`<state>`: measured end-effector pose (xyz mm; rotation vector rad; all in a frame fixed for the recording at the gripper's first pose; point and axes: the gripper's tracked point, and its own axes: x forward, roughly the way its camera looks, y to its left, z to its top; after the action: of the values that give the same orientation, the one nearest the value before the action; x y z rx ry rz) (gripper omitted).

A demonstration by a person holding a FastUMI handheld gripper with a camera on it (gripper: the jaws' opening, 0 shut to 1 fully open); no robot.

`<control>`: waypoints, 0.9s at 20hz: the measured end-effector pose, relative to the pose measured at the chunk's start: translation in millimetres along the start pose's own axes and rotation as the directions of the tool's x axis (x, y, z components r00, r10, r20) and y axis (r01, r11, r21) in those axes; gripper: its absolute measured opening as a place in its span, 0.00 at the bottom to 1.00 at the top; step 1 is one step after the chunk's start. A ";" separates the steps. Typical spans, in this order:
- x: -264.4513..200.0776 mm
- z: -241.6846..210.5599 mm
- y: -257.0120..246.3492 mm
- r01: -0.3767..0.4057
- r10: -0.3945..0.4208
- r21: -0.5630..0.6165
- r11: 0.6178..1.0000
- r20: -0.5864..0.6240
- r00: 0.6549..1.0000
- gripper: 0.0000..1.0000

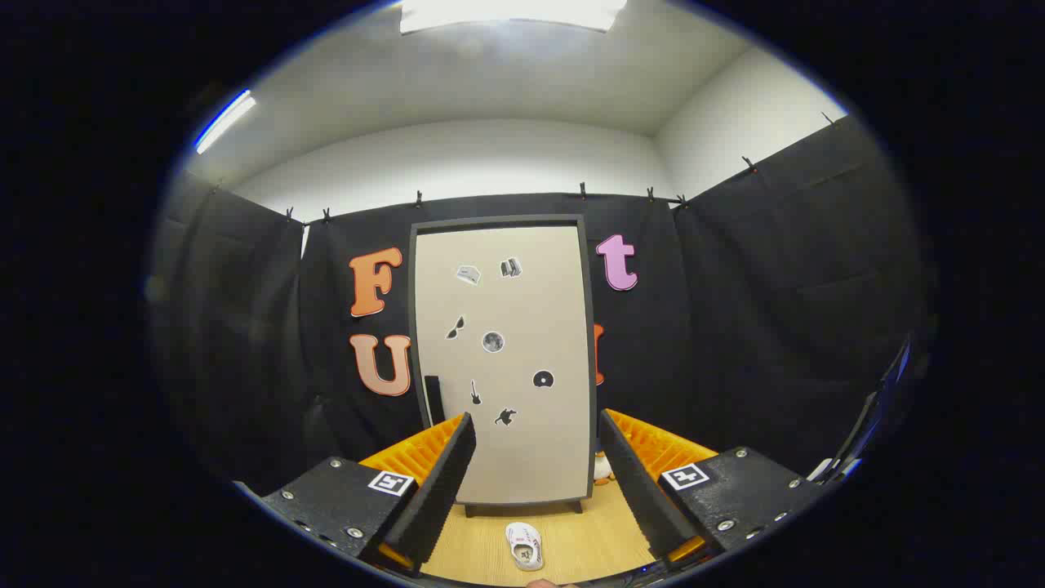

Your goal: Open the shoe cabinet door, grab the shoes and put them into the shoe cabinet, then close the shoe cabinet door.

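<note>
The gripper (536, 465) jaws stand wide, holding nothing; a small white shoe (524, 545) lies between them on the wooden floor (588, 535); beyond stands the tall beige dark-framed shoe cabinet (504, 359), door shut.

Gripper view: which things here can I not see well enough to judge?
- Cabinet inside: hidden by its shut door.
- Stickers on the door: too small to identify.
- Shoe details: too small.
- Object beside the cabinet: hidden by the open gripper's finger.

Pale wooden floor (596, 543) under the closed shoe cabinet (504, 359), one white shoe (524, 545) before it.
</note>
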<state>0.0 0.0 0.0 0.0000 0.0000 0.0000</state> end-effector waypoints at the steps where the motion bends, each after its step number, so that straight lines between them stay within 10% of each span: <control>1: -0.8 1.9 2.0 -0.003 0.003 0.008 1.000 0.007 1.000 0.95; 18: 24.3 -16.5 32.6 -0.043 0.043 -0.002 0.999 -0.028 0.999 0.95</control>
<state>24.3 32.6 -16.5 -0.0026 0.0283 0.0428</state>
